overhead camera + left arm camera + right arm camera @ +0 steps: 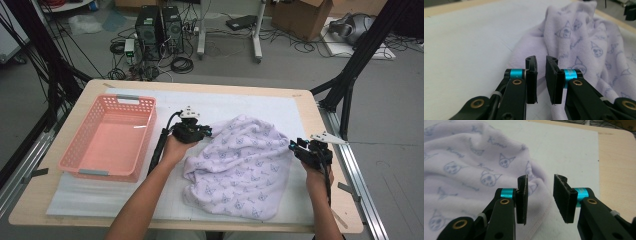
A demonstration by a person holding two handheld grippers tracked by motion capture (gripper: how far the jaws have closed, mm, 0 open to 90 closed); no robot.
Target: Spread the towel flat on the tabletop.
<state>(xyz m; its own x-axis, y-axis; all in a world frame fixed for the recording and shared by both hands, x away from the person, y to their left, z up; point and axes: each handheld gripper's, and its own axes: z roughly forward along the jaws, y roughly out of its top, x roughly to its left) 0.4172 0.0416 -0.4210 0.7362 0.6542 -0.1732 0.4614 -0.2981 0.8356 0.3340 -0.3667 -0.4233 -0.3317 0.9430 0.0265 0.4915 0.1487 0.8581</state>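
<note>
The soft, limp printed towel [239, 165] was flanked by slightly parted, empty fingers [531, 82]; hemmed edges were judged best gripped.

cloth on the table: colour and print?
The cloth is pale lilac with small blue-grey cat-like faces and script words; clearest in the right gripper view.
</note>
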